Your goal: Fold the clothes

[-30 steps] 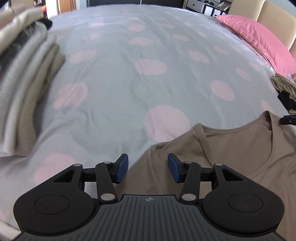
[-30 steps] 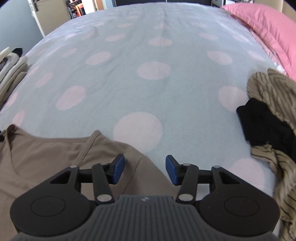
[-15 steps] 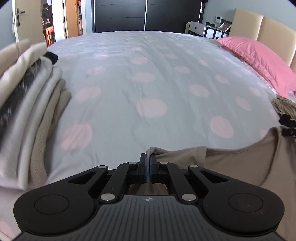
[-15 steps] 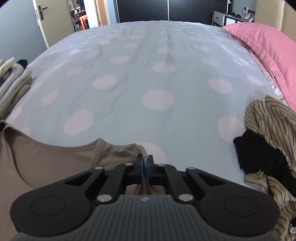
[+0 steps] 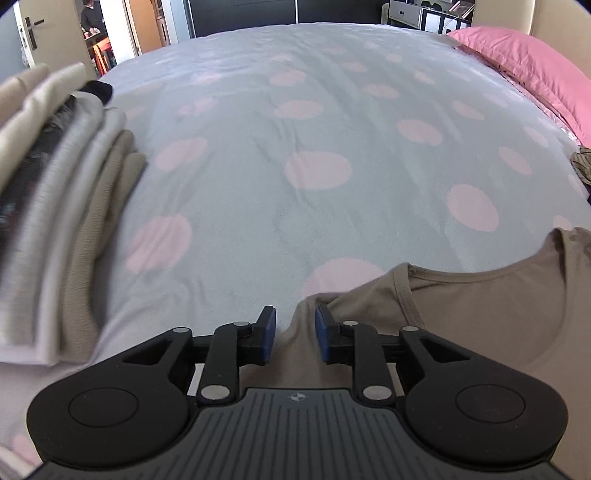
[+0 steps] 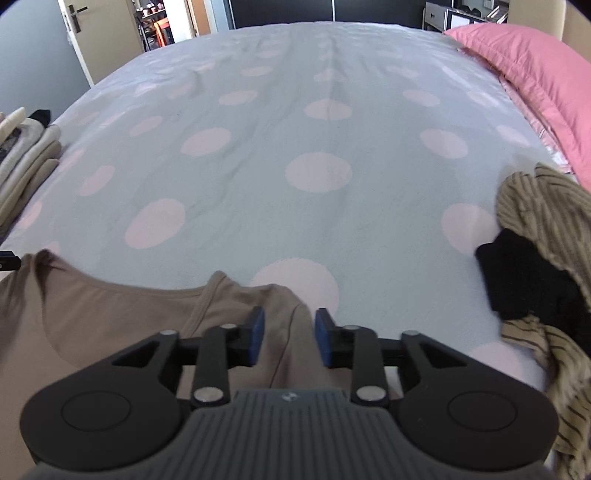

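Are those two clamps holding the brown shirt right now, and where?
Neither. Both tools, left and right, are open, each with a shoulder of the brown shirt between its fingers, ungripped.

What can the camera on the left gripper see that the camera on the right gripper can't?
Only the left view shows the left gripper, open over one shoulder of the tan shirt, and a person in the far doorway.

Only the right view shows the right gripper, open over the other shoulder, and a black garment lying on the striped garment.

Both show the tan shirt, the spotted bedspread, the pink pillow and the stack of folded clothes. A bit of the striped garment peeks in at the left view's edge.
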{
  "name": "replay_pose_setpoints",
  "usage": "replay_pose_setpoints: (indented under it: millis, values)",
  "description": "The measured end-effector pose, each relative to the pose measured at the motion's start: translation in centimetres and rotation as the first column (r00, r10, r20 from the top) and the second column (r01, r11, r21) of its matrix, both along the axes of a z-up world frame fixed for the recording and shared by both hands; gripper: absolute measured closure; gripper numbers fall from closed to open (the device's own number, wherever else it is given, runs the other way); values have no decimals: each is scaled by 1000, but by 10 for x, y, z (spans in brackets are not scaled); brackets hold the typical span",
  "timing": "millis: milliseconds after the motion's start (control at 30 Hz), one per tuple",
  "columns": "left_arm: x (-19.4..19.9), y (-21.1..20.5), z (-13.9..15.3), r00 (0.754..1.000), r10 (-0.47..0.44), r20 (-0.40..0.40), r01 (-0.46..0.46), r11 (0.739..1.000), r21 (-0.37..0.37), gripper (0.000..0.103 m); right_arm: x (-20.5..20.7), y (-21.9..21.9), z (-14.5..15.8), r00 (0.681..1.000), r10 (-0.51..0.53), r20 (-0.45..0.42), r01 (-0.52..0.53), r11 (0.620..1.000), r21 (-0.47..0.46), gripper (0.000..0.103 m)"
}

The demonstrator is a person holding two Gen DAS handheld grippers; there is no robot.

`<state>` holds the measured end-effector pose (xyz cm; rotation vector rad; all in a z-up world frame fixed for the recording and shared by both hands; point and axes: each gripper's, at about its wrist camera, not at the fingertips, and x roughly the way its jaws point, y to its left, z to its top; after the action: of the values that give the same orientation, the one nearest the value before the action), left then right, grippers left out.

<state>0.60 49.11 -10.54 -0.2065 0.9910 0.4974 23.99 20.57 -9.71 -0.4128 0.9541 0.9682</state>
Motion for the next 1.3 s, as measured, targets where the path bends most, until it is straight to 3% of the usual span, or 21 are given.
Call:
replay_pose_setpoints:
  millis: [100, 167, 267, 567, 633, 733, 1067, 1133, 1200, 1300]
  values:
    - [-19, -13, 21, 1000, -25, 1, 25, 1000, -7, 73, -11, -20, 17, 1000, 20, 3, -20, 1000, -3, 53]
    - [-35, -26, 34, 999, -46, -4, 46, 999, -2, 55, -18, -34, 28, 999, 33, 5, -33, 999, -6, 51]
    - [-59, -47, 53, 996, -88, -16, 88, 996, 1, 54, -28, -72, 41, 1000, 14, 9, -13, 998, -58, 51]
    - [-135, -72, 79, 1000, 7, -20, -8, 999, -48, 53, -41, -204, 46, 973, -228, -49, 220, 967, -132, 52]
    - [-151, -75, 81, 999, 39, -7, -39, 997, -61, 53, -39, -219, 43, 963, -265, -54, 255, 956, -144, 53]
    - [-171, -77, 81, 996, 89, 9, -88, 991, -98, 53, -36, -239, 37, 947, -314, -64, 301, 940, -160, 62]
    - [-189, -88, 92, 987, 148, 67, -139, 983, -123, 53, -44, -255, 6, 911, -383, -155, 344, 910, -231, 64]
    - [-187, -90, 94, 987, 142, 77, -132, 984, -124, 53, -47, -256, -5, 911, -387, -141, 345, 903, -255, 68]
    - [-183, -92, 96, 987, 136, 81, -126, 985, -117, 53, -49, -255, -11, 913, -387, -130, 344, 900, -266, 102]
    - [-180, -96, 100, 988, 125, 90, -115, 987, -108, 53, -52, -255, -8, 916, -387, -108, 347, 898, -269, 102]
